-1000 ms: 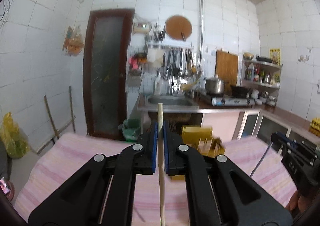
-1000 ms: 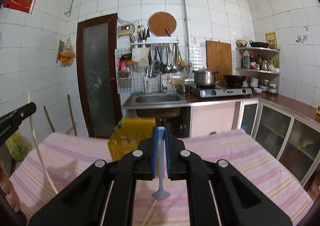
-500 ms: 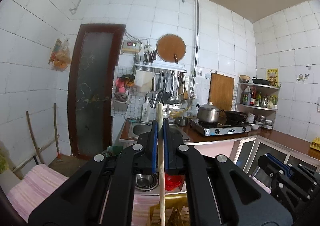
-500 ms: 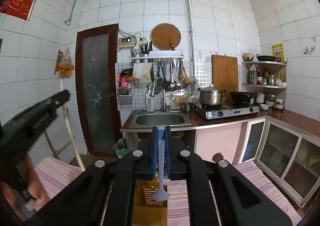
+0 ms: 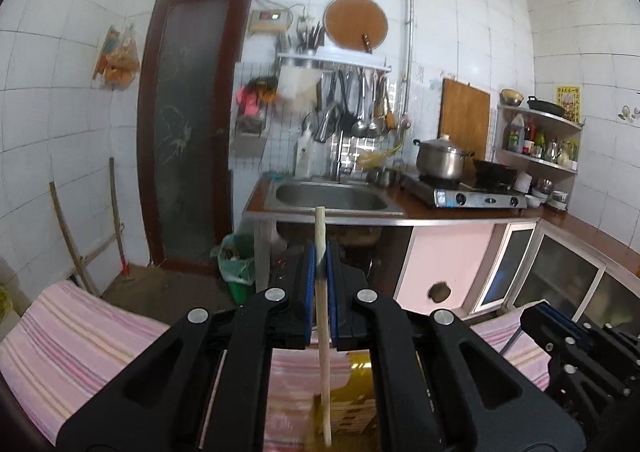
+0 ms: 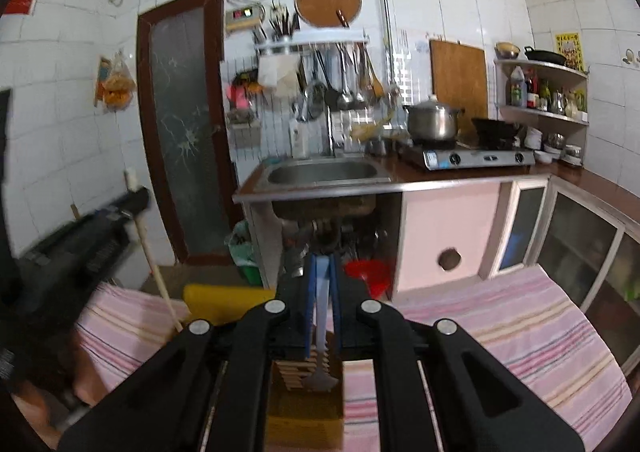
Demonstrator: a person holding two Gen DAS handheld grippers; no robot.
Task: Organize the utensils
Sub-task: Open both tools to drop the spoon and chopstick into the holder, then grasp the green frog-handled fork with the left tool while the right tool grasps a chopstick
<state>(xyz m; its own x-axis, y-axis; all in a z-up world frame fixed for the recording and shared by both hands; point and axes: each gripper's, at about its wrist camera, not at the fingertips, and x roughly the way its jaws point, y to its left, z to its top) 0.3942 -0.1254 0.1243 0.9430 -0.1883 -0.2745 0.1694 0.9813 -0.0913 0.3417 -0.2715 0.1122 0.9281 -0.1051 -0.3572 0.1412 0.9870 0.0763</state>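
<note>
Left wrist view: left gripper [image 5: 320,288] pinching a pale wooden chopstick [image 5: 323,332] between blue pads [image 5: 307,292], stick close to upright, top end poking out toward 12 o'clock, lower end hanging toward 6 o'clock over a yellow basket [image 5: 360,364]. Basket resting on a pink striped cloth [image 5: 80,340]; right tool showing black at 4 o'clock.

Right wrist view: right gripper [image 6: 321,300] clamped on the handle of a pale blue plastic spoon [image 6: 320,376], bowl end hanging at 6 o'clock over the same yellow basket [image 6: 224,302], above a row of wooden slats inside it. Left tool blurred at 9 o'clock, chopstick [image 6: 156,272] slanting down toward the basket's near left corner. Whether either utensil tip touches the basket: cannot tell, too blurred and partly hidden by the black frames.

Step in hand, as judged: carrying both utensils to the basket for sorting, both poised above it and neither released. Next move likely calls for lowering each tip straight down into its own section, keeping stick and spoon near vertical to clear the dividers, then easing the pads apart only once the tip is seated. Worth watching: both tools crowding the same small opening, and a slim stick tipping sideways on release.
</note>
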